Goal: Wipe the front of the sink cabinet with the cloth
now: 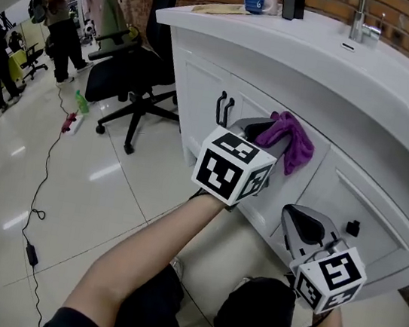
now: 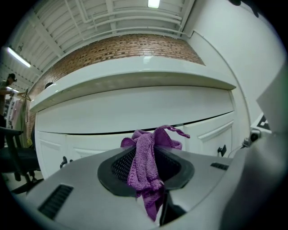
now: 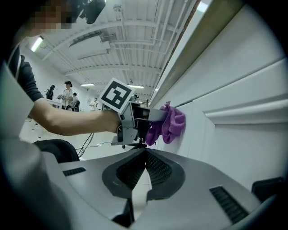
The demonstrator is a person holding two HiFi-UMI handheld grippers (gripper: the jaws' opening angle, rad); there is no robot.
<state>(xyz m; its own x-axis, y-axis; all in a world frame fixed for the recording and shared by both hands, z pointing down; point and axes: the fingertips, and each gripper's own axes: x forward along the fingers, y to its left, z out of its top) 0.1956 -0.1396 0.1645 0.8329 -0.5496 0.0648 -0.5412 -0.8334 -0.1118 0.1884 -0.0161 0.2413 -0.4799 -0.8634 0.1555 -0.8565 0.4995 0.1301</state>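
My left gripper [image 1: 265, 127] is shut on a purple cloth [image 1: 290, 140] and presses it against the white front of the sink cabinet [image 1: 353, 190], just right of two black door handles [image 1: 224, 108]. In the left gripper view the cloth [image 2: 147, 157] bunches between the jaws and hangs down over them. My right gripper [image 1: 300, 225] is shut with nothing in it, lower right, a little off the cabinet door. The right gripper view shows its jaws closed tip to tip, with the left gripper [image 3: 150, 116] and cloth [image 3: 168, 126] beyond.
A white countertop [image 1: 283, 45] with a faucet [image 1: 360, 22], a blue cup [image 1: 253, 2] and a dark phone [image 1: 293, 3] runs above. A black office chair [image 1: 130, 72] stands to the left on the tiled floor. A cable [image 1: 38, 195] trails there. People stand at far left.
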